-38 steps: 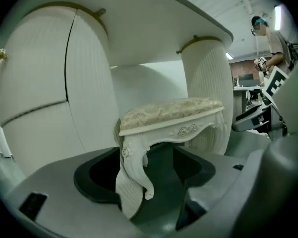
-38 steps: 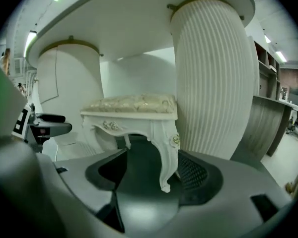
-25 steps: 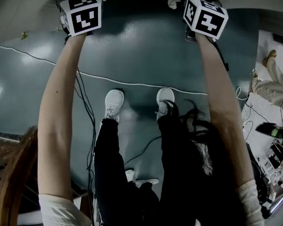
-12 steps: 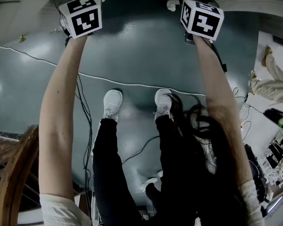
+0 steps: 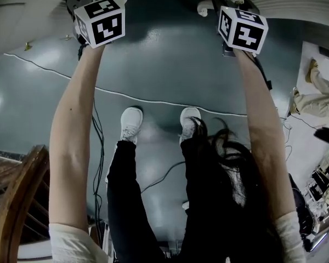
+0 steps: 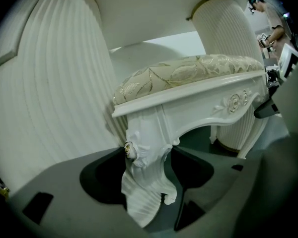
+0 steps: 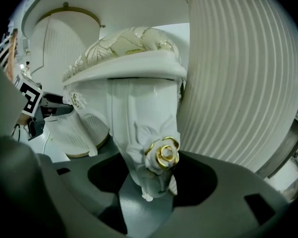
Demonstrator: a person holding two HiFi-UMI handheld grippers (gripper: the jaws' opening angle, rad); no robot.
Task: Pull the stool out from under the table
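White carved stool [image 6: 188,78] sits tucked under the table [image 6: 54,83], its seat between the two fluted pedestals; not yet drawn out.

Left tongs [image 6: 148,187] straddle the left-hand front leg [image 6: 146,133]. The jaws stand wide and have just been closing, with dark gaps on either side of the leg, so no clamp yet.

Right tongs [image 7: 154,185] straddle the other front leg [image 7: 134,118] at its gold rose [image 7: 165,155]. These jaws are also wide and have just been opening slightly, not pressing.

Judgement: the step in hand is seating both grips.
- Close firmly on both legs at matched height before hauling.
- Pull straight back, evenly, so the stool neither twists into a pedestal nor tips.
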